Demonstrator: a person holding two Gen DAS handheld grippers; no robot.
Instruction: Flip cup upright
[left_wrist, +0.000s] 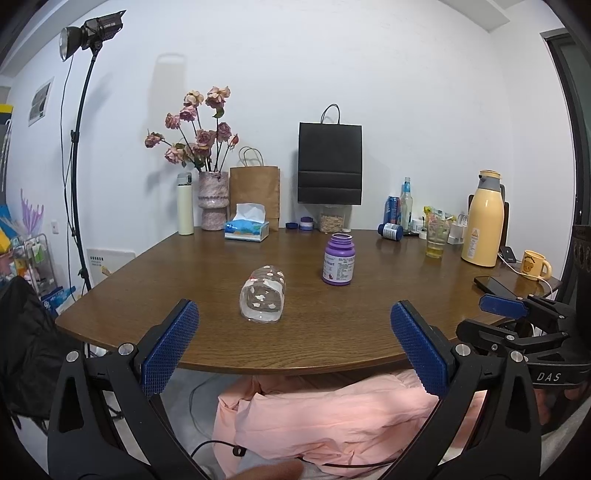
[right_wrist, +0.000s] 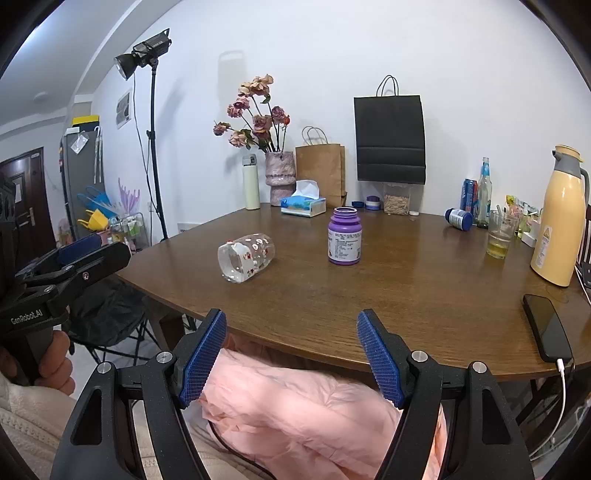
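Both my grippers — left gripper (left_wrist: 293, 345) & right gripper (right_wrist: 291, 356) — hang spread wide, holding nothing, at table (left_wrist: 369, 325) edge. Cup (left_wrist: 263, 298) lies on its side mid-table, near purple bottle (left_wrist: 339, 259).

"GenRobot.AI" on left gripper (right_wrist: 79, 245)

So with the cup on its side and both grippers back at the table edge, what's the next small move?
Probably bring the left gripper forward toward the cup: it is open, empty and aimed almost straight at it. The cup lies untouched on the table.
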